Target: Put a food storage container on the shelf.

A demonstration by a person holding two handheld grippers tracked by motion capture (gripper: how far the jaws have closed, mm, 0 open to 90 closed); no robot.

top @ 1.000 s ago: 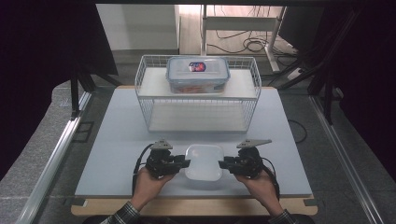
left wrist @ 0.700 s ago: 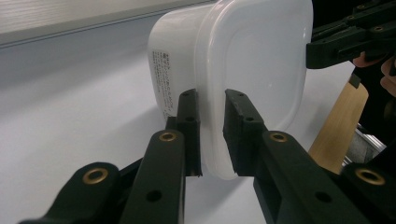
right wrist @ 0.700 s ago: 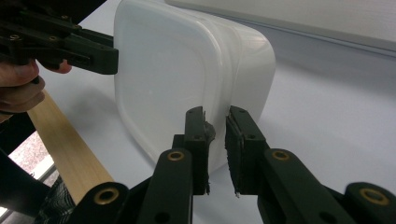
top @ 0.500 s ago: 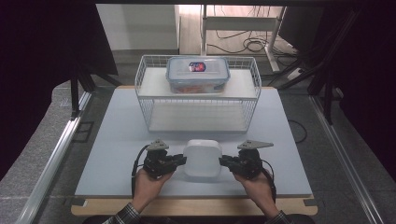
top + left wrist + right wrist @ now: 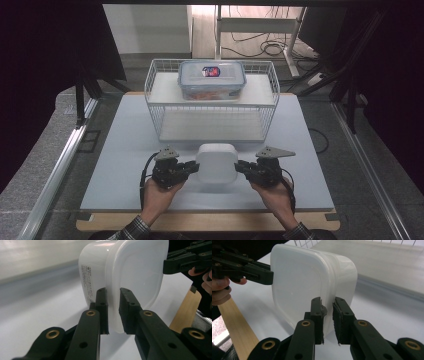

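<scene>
White tub [image 5: 217, 163] at lower centre of the high view, tilted above the counter [image 5: 125, 145], left gripper [image 5: 191, 167] clamped on its left rim, right gripper [image 5: 242, 166] clamped on its right rim, wire basket [image 5: 160, 107] behind, lidded box [image 5: 212, 80] on top.

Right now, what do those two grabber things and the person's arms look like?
Both the left gripper and the right gripper are black, with flat jaws, brass-coloured rivets, a grey three-cornered plate on top and a black cable trailing behind. The sleeves are dark plaid.
</scene>
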